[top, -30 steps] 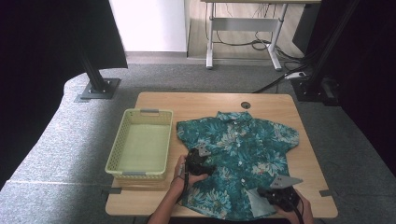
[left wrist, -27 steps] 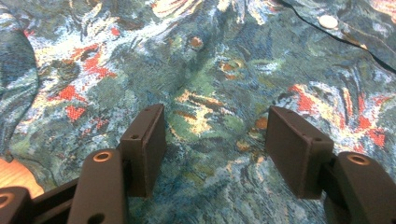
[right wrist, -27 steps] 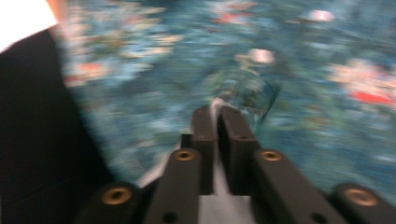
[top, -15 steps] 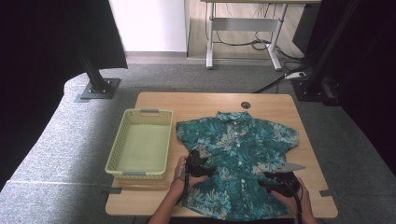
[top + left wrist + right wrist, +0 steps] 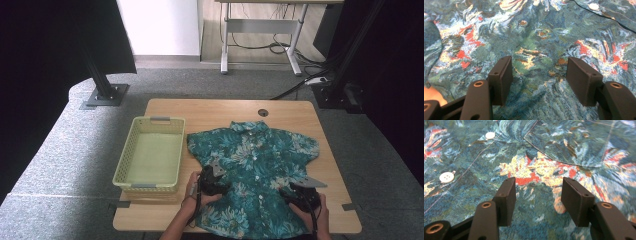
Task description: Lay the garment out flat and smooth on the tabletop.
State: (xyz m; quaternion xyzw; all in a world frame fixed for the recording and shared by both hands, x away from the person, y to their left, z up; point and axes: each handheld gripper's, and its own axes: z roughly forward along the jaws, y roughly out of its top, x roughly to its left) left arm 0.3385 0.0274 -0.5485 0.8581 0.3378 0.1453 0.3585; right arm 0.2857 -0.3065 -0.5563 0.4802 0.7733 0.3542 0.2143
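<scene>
Shirt (image 5: 255, 170): teal floral print, spread flat, front up, buttoned, on the right half of the table (image 5: 215, 107); hem hangs at the near edge.
Left claw (image 5: 214, 175): jaws wide apart over the left front panel, nothing pinched; likely smoothing or seeking a fold point.
Right claw (image 5: 304, 189): over the near right side; jaws have just been opening, cloth below them but ungripped.
Basket (image 5: 151, 152): empty, just left of the shirt, probably its destination.
Open room: bare tabletop along the far edge.
</scene>
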